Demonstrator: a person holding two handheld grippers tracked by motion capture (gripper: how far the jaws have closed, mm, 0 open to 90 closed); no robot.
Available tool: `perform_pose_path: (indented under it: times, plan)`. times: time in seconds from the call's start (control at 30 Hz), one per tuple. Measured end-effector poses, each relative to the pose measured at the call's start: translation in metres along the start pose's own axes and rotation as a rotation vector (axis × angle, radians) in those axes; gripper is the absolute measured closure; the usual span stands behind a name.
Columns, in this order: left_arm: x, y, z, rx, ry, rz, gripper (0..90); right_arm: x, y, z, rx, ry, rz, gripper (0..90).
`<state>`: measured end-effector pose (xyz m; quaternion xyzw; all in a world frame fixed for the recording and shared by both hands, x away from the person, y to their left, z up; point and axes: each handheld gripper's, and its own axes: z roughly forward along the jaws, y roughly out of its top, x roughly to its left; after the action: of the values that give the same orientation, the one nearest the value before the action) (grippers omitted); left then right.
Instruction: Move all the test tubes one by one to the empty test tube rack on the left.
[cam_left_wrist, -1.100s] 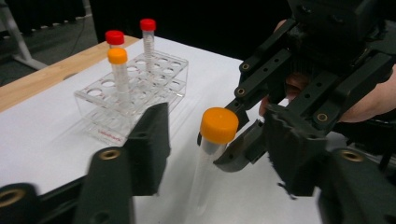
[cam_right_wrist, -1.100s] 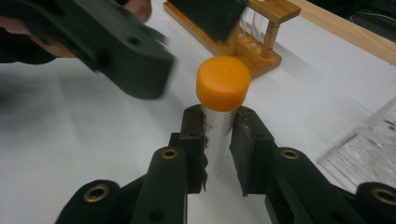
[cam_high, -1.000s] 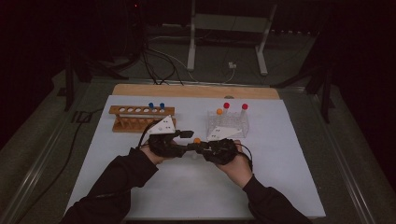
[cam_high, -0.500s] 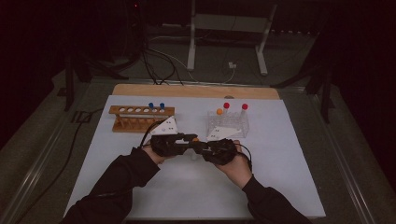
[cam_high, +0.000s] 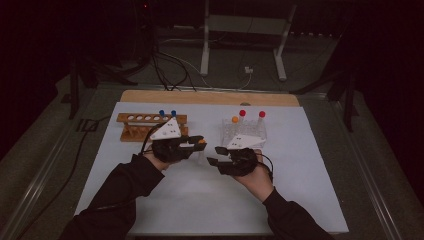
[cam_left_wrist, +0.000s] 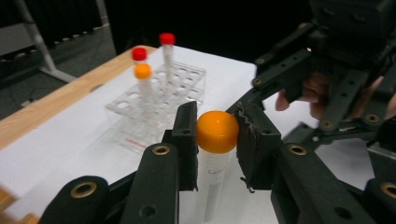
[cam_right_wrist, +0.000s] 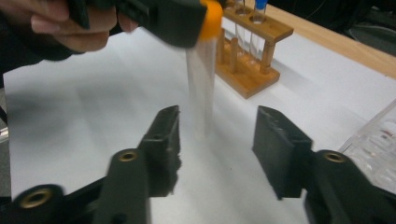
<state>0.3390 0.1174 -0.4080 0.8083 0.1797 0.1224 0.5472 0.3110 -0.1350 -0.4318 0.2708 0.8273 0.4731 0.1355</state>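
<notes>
Dimly lit, left tool (cam_left_wrist: 215, 140) clamping orange-capped tube (cam_left_wrist: 216, 132), base cut off, right tool (cam_right_wrist: 217, 144) open, empty.

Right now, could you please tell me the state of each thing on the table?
Orange-capped tube: capped, upright, held by its cap.
Left hand-held gripper: shut on the cap.
Right hand-held gripper: jaws just opened, holding nothing.
Wooden rack: two blue-capped tubes.
Clear rack: three capped tubes, upright.
</notes>
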Motion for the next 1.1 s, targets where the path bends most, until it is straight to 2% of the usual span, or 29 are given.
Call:
perform_pose_path:
  times: [0.23, 0.4, 0.43, 0.5, 0.7, 0.87, 1.1]
  plan:
    - [0.017, 0.003, -0.025, -0.015, 0.082, -0.022, 71.6, 0.001, 0.003, -0.004, -0.023, 0.000, 0.002, 28.5]
    - [0.029, 0.005, -0.042, -0.027, 0.163, -0.036, 71.6, 0.002, 0.003, -0.004, -0.030, -0.003, 0.008, 18.6]
    - [0.031, 0.005, -0.044, -0.029, 0.165, -0.046, 71.6, 0.002, 0.003, -0.004, -0.031, -0.003, 0.008, 16.5]
    - [0.035, 0.004, -0.049, -0.031, 0.195, -0.047, 71.6, 0.002, 0.003, -0.005, -0.040, -0.007, 0.010, 15.1]
    - [0.050, 0.002, -0.064, -0.044, 0.259, -0.073, 71.6, 0.000, 0.003, -0.008, -0.057, 0.016, 0.006, 3.0]
    - [0.064, 0.002, -0.073, -0.047, 0.323, -0.081, 71.6, -0.001, 0.003, -0.010, -0.059, 0.010, 0.003, 0.2]
    - [0.083, 0.003, -0.082, -0.076, 0.416, -0.109, 71.6, 0.001, 0.004, -0.011, -0.067, 0.003, -0.009, 0.1]
